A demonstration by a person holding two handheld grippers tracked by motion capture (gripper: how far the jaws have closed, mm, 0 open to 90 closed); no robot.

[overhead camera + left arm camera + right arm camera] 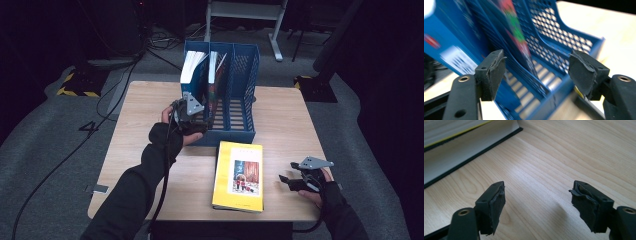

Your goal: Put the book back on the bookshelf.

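At the rack's (pixel 240 75) front edge, the left tool (pixel 196 119) stands wide and empty, its jaws apart before 2 books (blue (pixel 192 75), colourful (pixel 216 80)) upright in the 2 leftmost slots. Right tool (pixel 287 181), also wide, rests on the tabletop (pixel 280 110) just beside the flat yellow book (pixel 239 175). Advisable: withdraw the left tool straight, avoiding the dividers.

rack (pixel 240 131): blue mesh file holder, 3 slots, upright mid-bench
books in rack (pixel 215 75): 2, upright, leaning, left slots
yellow book (pixel 239 175): flat, cover up, in front of rack
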